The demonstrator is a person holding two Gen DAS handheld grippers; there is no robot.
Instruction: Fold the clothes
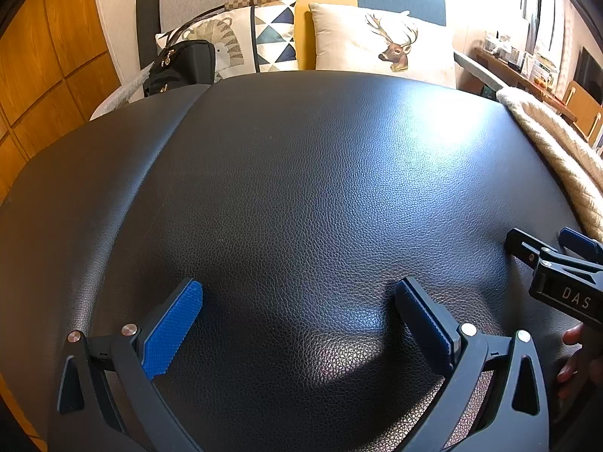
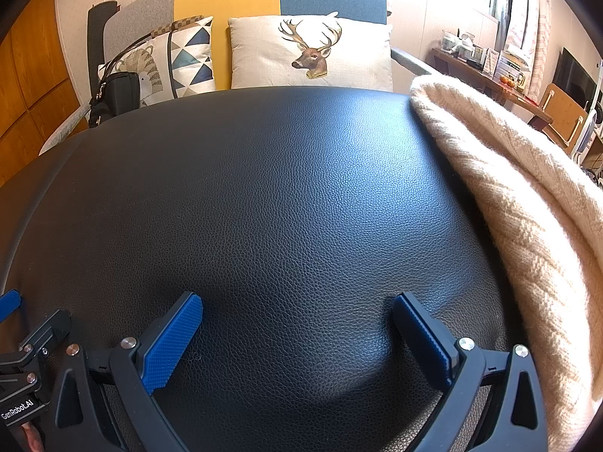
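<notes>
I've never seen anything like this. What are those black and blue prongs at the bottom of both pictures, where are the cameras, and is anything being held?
There is no robot here: a person holds a pair of hand-held tongs in each hand. Each has a wide-angle camera looking forward along its two blue-padded fingers. One picture comes from the left tongs, the other from the right tongs. Each tool also peeks into the other's picture at the edge. Both are wide open and hold nothing. They hover over a black leather-look surface. On its right side lies a cream-coloured knitted garment, the clothing to be folded, not yet touched. Behind are a cushion with a deer print, a cushion with blue triangles and a small black bag.
</notes>
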